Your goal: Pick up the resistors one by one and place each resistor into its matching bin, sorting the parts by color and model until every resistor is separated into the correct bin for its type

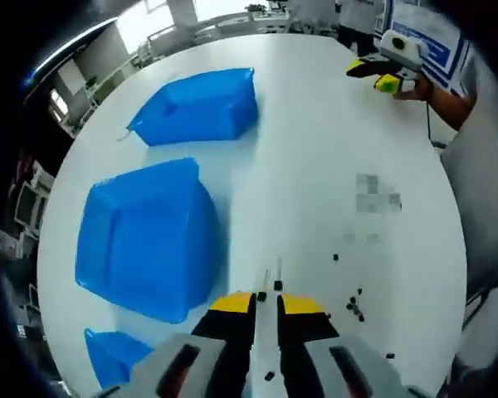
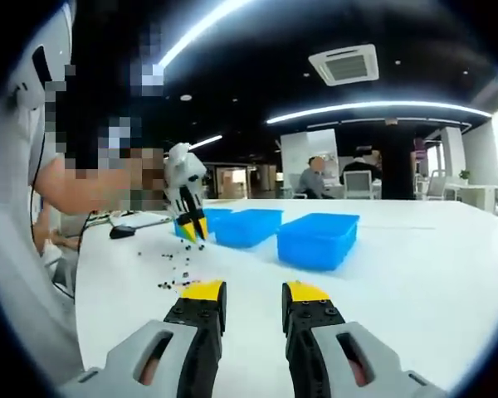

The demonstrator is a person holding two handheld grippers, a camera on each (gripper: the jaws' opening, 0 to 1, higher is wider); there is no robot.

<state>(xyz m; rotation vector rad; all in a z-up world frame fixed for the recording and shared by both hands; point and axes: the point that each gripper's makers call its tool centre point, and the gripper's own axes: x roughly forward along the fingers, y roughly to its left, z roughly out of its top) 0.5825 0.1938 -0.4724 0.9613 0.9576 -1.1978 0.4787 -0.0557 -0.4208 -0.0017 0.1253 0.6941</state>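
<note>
Three blue bins sat on your white round table [image 1: 332, 116]: in the left gripper view the far bin [image 1: 201, 108], the middle bin [image 1: 145, 236] and a corner of the near bin [image 1: 112, 355], all smooth, glossy plastic with rectangular walls. A dozen or so resistors [image 1: 354, 305], tiny black specks too small to tell model or colour, lay scattered on the bare tabletop to the right of the bins, none visibly inside a bin. Your left gripper [image 1: 266, 308] hung low over the table just beside the middle bin, its grey jaws with yellow-and-black tips nearly closed; one speck sat between the tips, but I could not tell whether it was gripped. Your right gripper [image 2: 254, 292] stood well apart from the parts, jaws parted by a clear gap with nothing between them. In the right gripper view the scattered specks lay below the left gripper, with the bins just behind it. Two ceiling light strips [image 2: 382, 109] glowed beyond. A blue-and-white sign [image 1: 427, 37] stood past the table; its writing was unreadable.
</note>
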